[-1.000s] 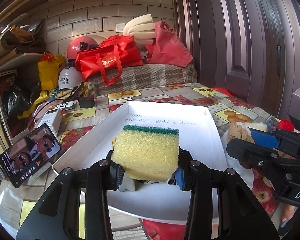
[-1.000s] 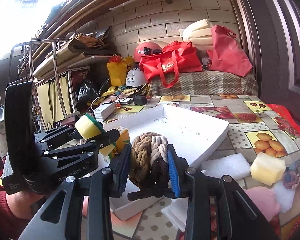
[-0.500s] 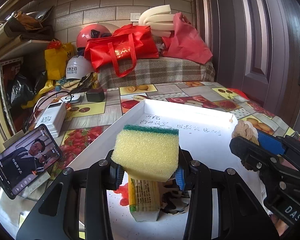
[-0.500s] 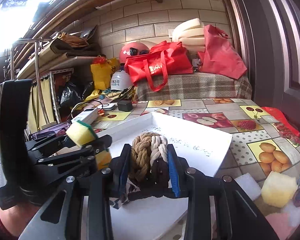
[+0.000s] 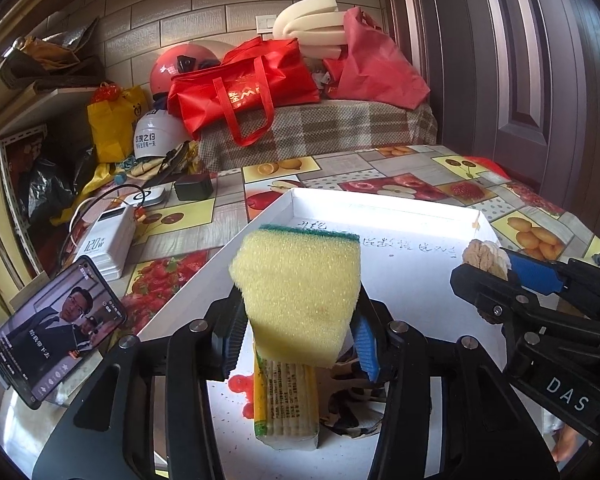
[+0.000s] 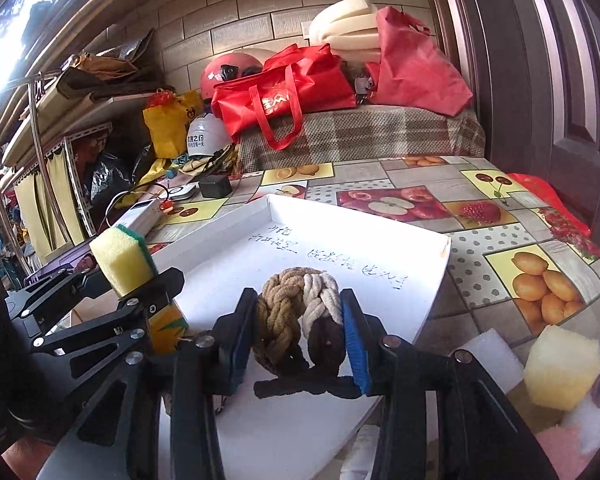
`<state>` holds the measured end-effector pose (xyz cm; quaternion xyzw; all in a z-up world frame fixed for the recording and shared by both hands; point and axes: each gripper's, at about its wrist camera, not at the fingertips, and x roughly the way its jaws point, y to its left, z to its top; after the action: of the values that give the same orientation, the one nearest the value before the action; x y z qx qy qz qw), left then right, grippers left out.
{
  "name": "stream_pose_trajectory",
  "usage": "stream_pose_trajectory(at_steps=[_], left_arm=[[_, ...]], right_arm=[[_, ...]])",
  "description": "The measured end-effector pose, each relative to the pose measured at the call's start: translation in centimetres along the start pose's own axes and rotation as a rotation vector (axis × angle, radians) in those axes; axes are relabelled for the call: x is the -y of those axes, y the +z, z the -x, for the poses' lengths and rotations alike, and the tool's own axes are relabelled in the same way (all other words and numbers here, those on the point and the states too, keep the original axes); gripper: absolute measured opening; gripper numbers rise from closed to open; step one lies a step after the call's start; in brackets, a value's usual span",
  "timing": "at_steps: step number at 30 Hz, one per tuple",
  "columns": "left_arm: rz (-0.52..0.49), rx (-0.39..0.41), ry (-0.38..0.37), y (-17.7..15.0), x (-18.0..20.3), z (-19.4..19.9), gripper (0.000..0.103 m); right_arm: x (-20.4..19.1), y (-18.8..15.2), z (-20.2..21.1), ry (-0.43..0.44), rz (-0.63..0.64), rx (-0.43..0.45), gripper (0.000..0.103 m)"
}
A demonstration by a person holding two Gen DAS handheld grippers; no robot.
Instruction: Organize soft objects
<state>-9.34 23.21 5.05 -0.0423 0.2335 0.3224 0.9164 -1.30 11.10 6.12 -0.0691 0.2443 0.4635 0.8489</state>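
Over the white tray, both hand-held grippers are opening: left hand-held gripper loosening around a yellow sponge, right hand-held gripper around a rope knot. Foam pieces wait at three o'clock on the tabletop.

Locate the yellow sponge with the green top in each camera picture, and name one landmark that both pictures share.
Left wrist view: the sponge sits dead centre, between the left claw's opening jaws, above the white tray.
Right wrist view: the same sponge is at the left edge, sticking up from the left claw.
Shared landmark: the red bag on the checked cloth at the back, above the tray's far edge.
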Motion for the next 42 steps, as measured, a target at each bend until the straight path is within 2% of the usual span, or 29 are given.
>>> stream_pose_trajectory(at_steps=[3, 4, 5, 6, 16, 18, 30, 42], left_arm=[[0.043, 0.034, 0.057, -0.1, -0.7, 0.7, 0.079], [0.067, 0.041, 0.067, -0.1, -1.3, 0.8, 0.085], [0.092, 0.043, 0.083, -0.2, -1.7, 0.9, 0.098], [0.114, 0.040, 0.096, -0.2, -2.2, 0.9, 0.103], [0.128, 0.097, 0.118, -0.4, -2.4, 1.9, 0.103], [0.138, 0.105, 0.124, -0.5, -2.6, 2.1, 0.103], [0.145, 0.153, 0.129, -0.7, -2.8, 3.0, 0.103], [0.150, 0.175, 0.128, -0.7, -2.7, 3.7, 0.103]], right_arm=[[0.2, 0.0, 0.4, -0.037, -0.007, 0.025, 0.074], [0.4, 0.0, 0.6, -0.034, -0.017, 0.031, 0.078], [0.7, 0.0, 0.6, -0.031, -0.029, 0.033, 0.084], [0.8, 0.0, 0.6, -0.027, -0.035, 0.035, 0.086], [0.0, 0.0, 1.4, -0.043, 0.010, 0.095, 0.089], [0.1, 0.0, 1.4, -0.041, 0.005, 0.097, 0.103], [-0.8, -0.4, 2.7, -0.036, 0.053, 0.171, 0.103], [-0.8, -0.6, 3.2, -0.016, 0.061, 0.191, 0.103]])
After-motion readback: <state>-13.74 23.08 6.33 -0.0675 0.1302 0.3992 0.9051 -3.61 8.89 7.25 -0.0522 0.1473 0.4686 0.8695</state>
